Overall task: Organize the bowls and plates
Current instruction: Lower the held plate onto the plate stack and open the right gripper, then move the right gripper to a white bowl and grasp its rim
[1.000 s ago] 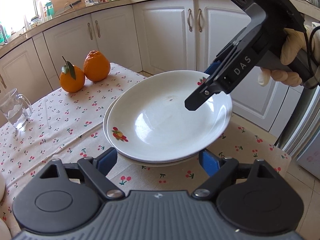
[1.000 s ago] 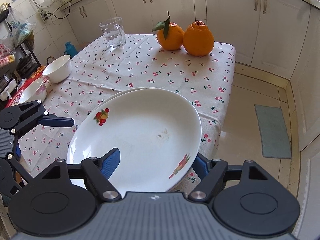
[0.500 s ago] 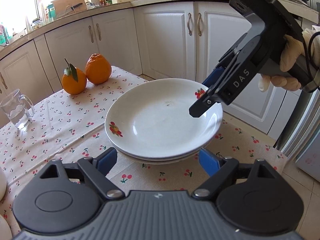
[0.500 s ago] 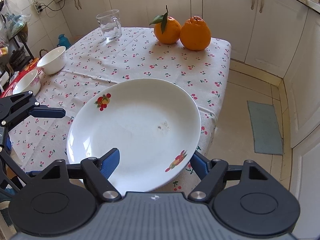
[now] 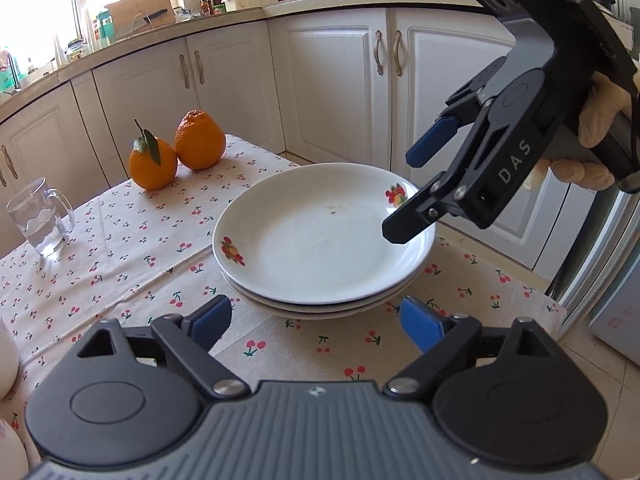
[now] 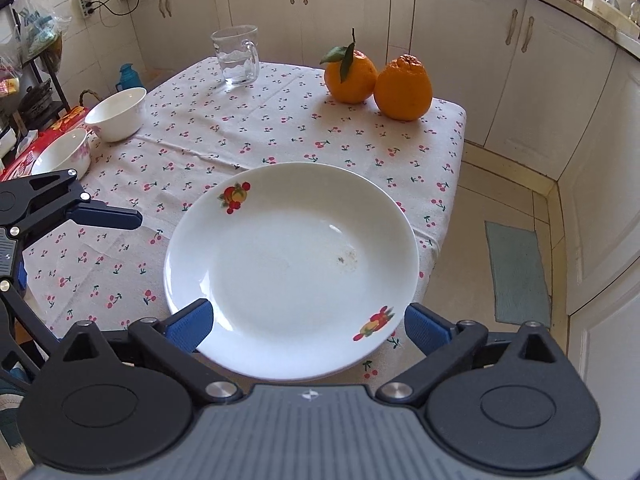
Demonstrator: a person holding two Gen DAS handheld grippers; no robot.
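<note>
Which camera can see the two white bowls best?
The right wrist view: both white bowls sit whole at the table's left edge. The left wrist view catches only white slivers at its left border, too little to tell what they are.

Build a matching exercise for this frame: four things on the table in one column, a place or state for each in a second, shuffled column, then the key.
Things
1. top plate
2. glass mug
3. two oranges
4. white bowls

Places or states
A. side by side at the far corner of the table
B. holds some water
C. stacked on another plate
D. at the table's left edge in the right wrist view

Pairs: 1-C, 2-B, 3-A, 4-D
</note>
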